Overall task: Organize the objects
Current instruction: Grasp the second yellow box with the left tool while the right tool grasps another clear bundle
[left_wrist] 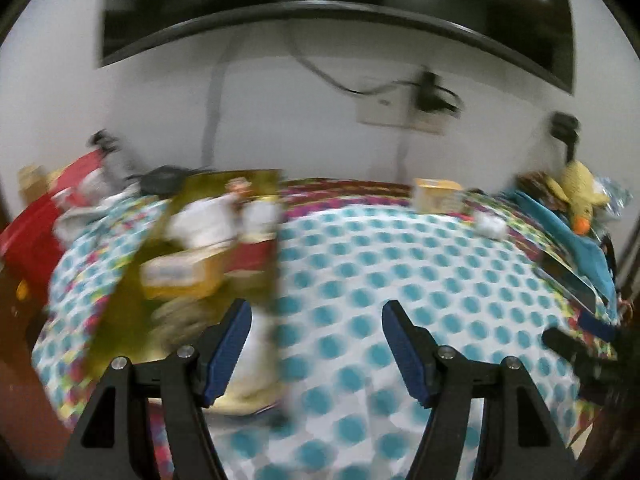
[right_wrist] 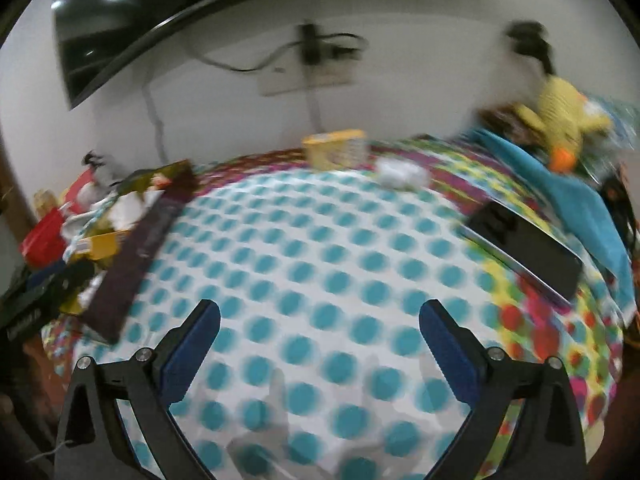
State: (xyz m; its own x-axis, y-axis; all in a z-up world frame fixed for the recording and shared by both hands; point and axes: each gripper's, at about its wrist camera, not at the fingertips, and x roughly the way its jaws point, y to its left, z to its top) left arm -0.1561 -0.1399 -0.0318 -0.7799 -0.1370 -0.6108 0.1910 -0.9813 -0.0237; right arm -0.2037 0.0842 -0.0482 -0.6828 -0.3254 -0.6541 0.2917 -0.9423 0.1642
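Both grippers, left [left_wrist: 316, 316] and right [right_wrist: 320, 316], hover spread wide and empty over the dotted tablecloth [right_wrist: 320, 264]. Clutter (blurred) crowds the edges: flat box [right_wrist: 140, 240] left, yellow box [right_wrist: 334, 148] far, plush duck [right_wrist: 560, 120] right, probably awaiting sorting.

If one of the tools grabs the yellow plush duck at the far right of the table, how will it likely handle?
The yellow plush duck looks knitted and stuffed, so it should squash under the pads and be light for its size. It lies slumped on the blue cloth, so it will probably flop rather than roll. Its fuzzy surface seems unlikely to slip. Both views are blurred, so this is tentative.
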